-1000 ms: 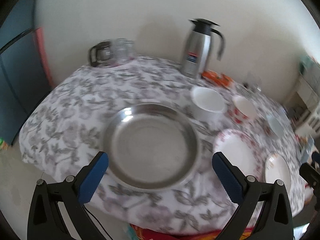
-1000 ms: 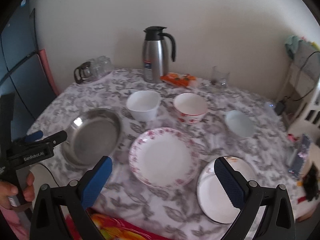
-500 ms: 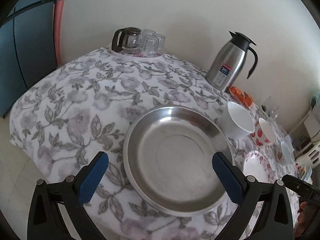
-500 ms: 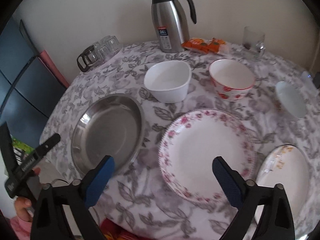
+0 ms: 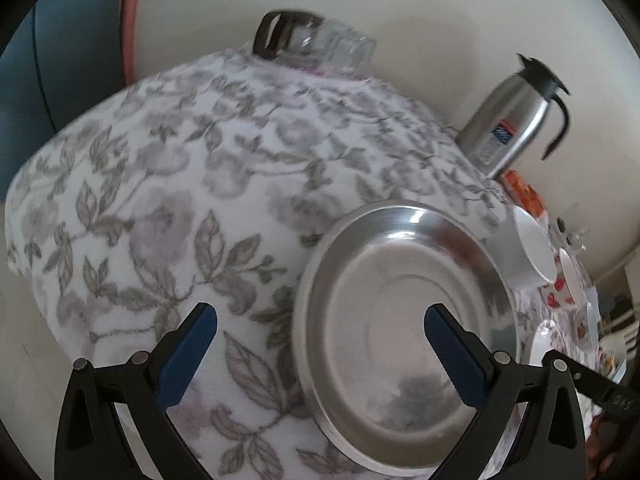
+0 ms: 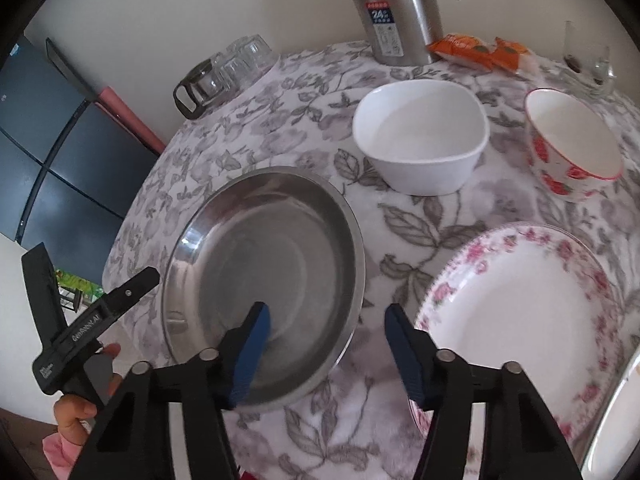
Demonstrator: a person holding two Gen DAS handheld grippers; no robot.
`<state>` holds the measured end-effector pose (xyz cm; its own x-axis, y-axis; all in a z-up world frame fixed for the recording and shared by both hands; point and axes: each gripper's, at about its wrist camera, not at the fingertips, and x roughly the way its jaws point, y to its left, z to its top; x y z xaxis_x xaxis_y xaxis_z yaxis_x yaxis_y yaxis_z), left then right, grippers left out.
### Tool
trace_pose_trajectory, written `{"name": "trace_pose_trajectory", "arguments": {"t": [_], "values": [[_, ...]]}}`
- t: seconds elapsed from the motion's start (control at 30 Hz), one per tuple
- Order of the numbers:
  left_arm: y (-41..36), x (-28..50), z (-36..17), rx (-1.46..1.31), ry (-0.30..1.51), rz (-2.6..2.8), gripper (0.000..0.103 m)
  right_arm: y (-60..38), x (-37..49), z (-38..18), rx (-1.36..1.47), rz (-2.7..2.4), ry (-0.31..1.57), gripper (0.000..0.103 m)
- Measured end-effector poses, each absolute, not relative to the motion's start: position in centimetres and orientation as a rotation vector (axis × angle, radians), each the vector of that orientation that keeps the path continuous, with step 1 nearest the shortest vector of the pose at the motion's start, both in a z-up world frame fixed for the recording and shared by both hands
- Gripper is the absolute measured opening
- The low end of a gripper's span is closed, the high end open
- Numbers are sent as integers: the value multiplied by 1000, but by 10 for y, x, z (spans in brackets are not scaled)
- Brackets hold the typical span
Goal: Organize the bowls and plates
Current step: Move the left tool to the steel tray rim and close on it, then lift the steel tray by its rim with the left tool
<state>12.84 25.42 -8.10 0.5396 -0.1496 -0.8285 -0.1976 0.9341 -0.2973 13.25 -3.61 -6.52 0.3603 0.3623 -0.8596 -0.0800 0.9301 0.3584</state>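
Observation:
A round steel plate point(image 5: 400, 312) point(image 6: 260, 256) lies near the left edge of the flowered tablecloth. My left gripper point(image 5: 320, 336) is open, with the plate's left rim between its jaws: one finger is over the cloth, the other over the plate's inside. My right gripper point(image 6: 330, 340) is closing, with the plate's right rim between its blue pads, and neither pad presses on it. A pink-flowered plate point(image 6: 520, 312) lies just right of it. Behind stand a white bowl point(image 6: 420, 148) and a red-flowered bowl point(image 6: 572, 152).
A steel thermos point(image 6: 396, 8), orange packets point(image 6: 476, 48) and a drinking glass point(image 6: 588, 64) stand at the back. Upturned glasses and a glass jug point(image 6: 228, 68) sit at the back left. Another plate's rim point(image 6: 612, 420) shows lower right. A hand point(image 6: 76, 400) holds the left gripper by the table edge point(image 6: 132, 240).
Both grippers have come down and closer to the steel plate. The right gripper swung left from the flowered plate to the steel plate's rim, and its jaws have narrowed.

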Motion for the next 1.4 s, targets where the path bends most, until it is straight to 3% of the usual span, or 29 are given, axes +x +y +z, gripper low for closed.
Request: {"name": "trace_pose_trajectory", "arguments": {"t": [0.17,0.37,0.43,0.6,0.7,1.0,1.4], "values": [[263,137,-94,-403,1052,39,96,-38,146,-86,308,270,1207,47],[263,147,-109,-439,1107,20,66,-38,154,-99,322,283,1235,32],[262,149,-114,-455,1127,13,50,-35,157,-102,318,285,1241,29],[261,152,-120,-455,1141,33,31,-34,160,-113,308,272,1256,14],[262,154,-121,-479,1148,26,17,-34,160,-117,300,273,1253,11],[259,151,-118,-478,1137,46,17,-39,150,-112,316,296,1231,11],[243,134,-66,-433,1048,30,16,-58,125,-71,359,346,1144,11]]}}
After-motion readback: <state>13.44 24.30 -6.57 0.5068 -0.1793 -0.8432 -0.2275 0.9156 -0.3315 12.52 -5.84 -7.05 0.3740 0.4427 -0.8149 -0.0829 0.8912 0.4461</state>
